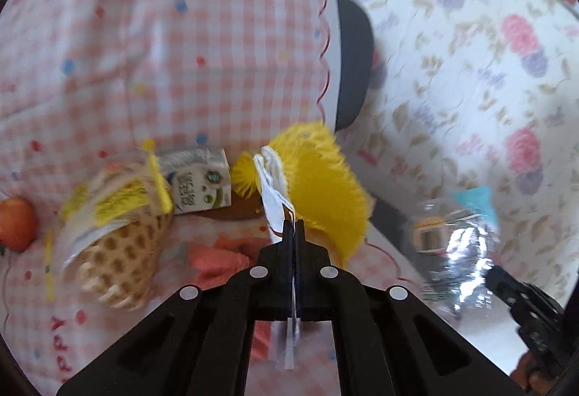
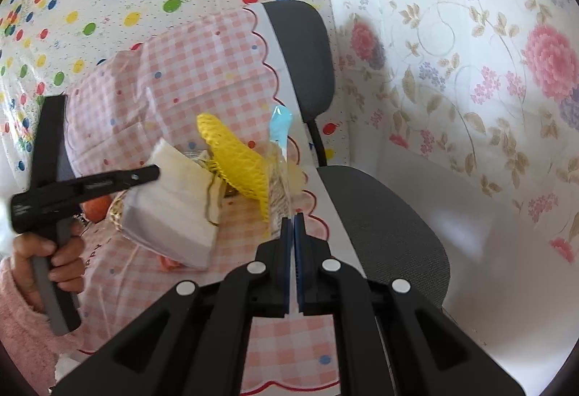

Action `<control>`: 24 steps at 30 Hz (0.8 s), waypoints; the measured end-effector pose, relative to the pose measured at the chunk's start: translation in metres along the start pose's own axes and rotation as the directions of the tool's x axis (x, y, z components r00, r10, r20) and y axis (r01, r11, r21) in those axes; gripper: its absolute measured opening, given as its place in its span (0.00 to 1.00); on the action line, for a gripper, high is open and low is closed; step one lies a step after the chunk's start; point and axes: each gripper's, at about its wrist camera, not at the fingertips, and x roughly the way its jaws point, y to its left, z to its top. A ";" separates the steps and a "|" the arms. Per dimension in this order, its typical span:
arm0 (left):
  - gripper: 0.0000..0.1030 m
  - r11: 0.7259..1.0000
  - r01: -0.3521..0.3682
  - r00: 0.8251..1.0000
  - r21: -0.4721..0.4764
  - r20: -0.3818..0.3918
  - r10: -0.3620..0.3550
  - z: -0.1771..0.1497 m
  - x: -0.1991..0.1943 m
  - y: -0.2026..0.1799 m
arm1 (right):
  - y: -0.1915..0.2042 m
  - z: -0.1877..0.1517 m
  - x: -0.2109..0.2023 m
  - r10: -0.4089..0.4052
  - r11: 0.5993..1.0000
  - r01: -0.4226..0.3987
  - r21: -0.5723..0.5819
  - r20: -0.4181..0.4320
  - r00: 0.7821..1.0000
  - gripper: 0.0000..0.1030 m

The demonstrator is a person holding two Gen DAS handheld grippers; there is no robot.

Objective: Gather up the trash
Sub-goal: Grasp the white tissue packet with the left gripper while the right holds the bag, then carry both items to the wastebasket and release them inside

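The left gripper [image 1: 294,226] has its jaws pressed together on a thin white sheet of tissue [image 1: 272,193], which rises from the fingertips toward 11 o'clock and also trails back between the fingers toward the camera; the right wrist view shows the same tissue [image 2: 173,200] as a broad folded white piece hanging from that gripper [image 2: 153,171], clear of the tablecloth. No earlier picture is given, so only the clamped state can be told. Just behind the tissue, at 1 o'clock from the left fingertips, is a yellow foam fruit net [image 1: 325,186]. At 9 o'clock from those fingertips lies a small milk carton [image 1: 201,184], and beyond it at 8 o'clock a woven basket [image 1: 119,251] tipped on its side with yellow-printed wrappers in its mouth. An orange fruit [image 1: 16,224] sits at the far left edge. The right gripper [image 2: 293,218] is also closed, its jaws pinching the edge of a clear plastic bag [image 2: 278,175] with a light blue top, which stands up from the fingertips toward 12 o'clock; in the left wrist view the bag [image 1: 456,244] is a shiny crumpled mass at 3 o'clock. All of this is over a pink checked tablecloth [image 2: 202,70], with a grey office chair [image 2: 380,226] at its right edge. A hand [image 2: 54,251] in a pink sleeve grips the left tool's handle.
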 end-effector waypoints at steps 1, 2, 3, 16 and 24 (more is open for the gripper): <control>0.01 1.000 -0.005 1.000 0.007 0.015 0.005 -0.003 -0.010 -0.004 | 0.004 0.000 -0.003 0.003 1.000 -0.003 -0.002 0.001 1.000 0.02; 0.01 1.000 -0.015 0.999 0.021 0.037 0.014 -0.006 -0.023 -0.009 | 0.007 0.001 -0.005 0.003 1.000 -0.003 -0.005 0.001 1.000 0.02; 0.01 0.999 -0.019 0.998 0.033 0.052 0.018 -0.009 -0.030 -0.017 | 0.011 0.000 -0.008 -0.002 1.000 0.002 -0.012 0.001 1.000 0.02; 0.01 0.972 0.077 0.991 0.221 0.092 -0.100 -0.072 -0.087 -0.114 | 0.004 -0.028 -0.072 -0.169 0.985 0.169 -0.016 -0.013 0.985 0.02; 0.01 0.923 0.258 0.963 0.286 -0.005 -0.268 -0.112 -0.078 -0.178 | -0.043 -0.069 -0.128 -0.344 0.937 0.347 0.047 -0.058 0.937 0.02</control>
